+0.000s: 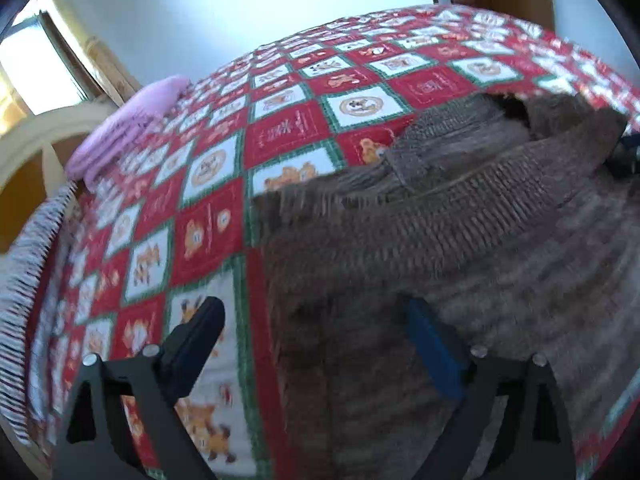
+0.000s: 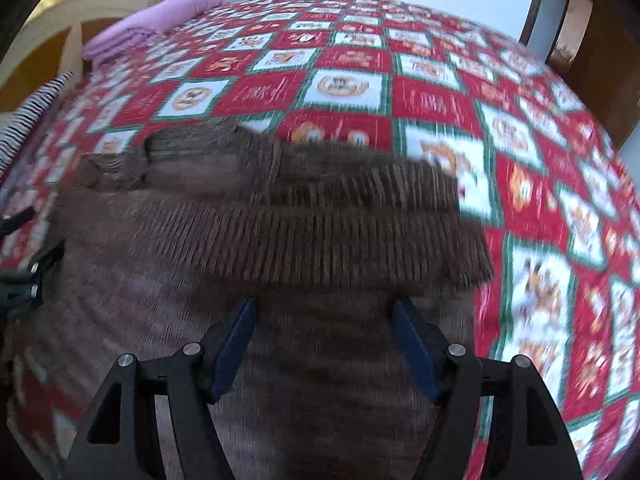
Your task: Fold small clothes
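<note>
A brown knitted sweater lies on a bed with a red, white and green checked quilt. Its ribbed band is folded across the body. My left gripper is open, hovering over the sweater's left edge, one finger over the quilt, the other over the knit. In the right wrist view the sweater fills the middle and my right gripper is open just above its body, below the ribbed band. The left gripper shows at that view's left edge.
A folded pink cloth lies at the quilt's far left corner, also in the right wrist view. A striped cloth hangs at the left edge. A cream bed frame and wooden furniture stand beyond.
</note>
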A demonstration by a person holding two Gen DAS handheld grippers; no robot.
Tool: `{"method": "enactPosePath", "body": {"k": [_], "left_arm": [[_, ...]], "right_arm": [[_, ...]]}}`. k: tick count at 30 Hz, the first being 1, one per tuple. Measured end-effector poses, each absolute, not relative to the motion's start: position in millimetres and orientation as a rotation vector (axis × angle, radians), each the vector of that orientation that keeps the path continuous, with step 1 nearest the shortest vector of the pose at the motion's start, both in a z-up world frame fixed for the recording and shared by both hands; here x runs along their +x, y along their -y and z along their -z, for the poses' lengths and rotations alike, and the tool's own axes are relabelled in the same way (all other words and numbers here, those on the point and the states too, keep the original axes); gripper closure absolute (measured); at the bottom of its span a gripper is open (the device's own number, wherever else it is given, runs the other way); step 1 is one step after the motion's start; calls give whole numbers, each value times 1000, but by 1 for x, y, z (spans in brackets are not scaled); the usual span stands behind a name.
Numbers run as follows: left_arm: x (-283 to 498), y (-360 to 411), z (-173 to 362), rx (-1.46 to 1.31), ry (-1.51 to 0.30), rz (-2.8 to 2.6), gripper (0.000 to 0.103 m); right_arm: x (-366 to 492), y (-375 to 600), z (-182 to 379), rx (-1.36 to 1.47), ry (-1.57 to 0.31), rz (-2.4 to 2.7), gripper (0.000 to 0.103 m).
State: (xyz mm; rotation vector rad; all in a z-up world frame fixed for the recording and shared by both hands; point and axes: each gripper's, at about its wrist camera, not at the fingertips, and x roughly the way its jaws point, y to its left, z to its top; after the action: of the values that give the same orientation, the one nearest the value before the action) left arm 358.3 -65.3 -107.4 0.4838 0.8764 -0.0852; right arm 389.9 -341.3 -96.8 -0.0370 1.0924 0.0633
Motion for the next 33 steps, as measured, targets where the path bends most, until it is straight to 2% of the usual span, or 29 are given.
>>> {"method": "enactPosePath", "body": {"k": [5, 9, 13, 18, 22, 28, 33], "left_arm": [[388, 77, 97, 536, -821, -7, 7], [409, 58, 80, 480, -805, -75, 7], [418, 37, 74, 425, -808, -136, 7], [419, 28, 84, 372, -847, -118, 7], [421, 41, 89, 410, -847, -124, 7], [450, 24, 85, 310, -913, -202, 7], [430, 9, 84, 287, -918, -168, 7]], "right_arm": [[432, 344, 75, -8, -1001, -7, 32], [442, 353, 47, 45, -908, 8, 32], [440, 365, 41, 87, -867, -9, 32], [420, 368, 46, 185, -901, -114, 32], [391, 340, 51, 129, -908, -222, 32], [359, 346, 35, 219, -743, -213, 32], [338, 370, 42, 288, -755, -239, 32]]}}
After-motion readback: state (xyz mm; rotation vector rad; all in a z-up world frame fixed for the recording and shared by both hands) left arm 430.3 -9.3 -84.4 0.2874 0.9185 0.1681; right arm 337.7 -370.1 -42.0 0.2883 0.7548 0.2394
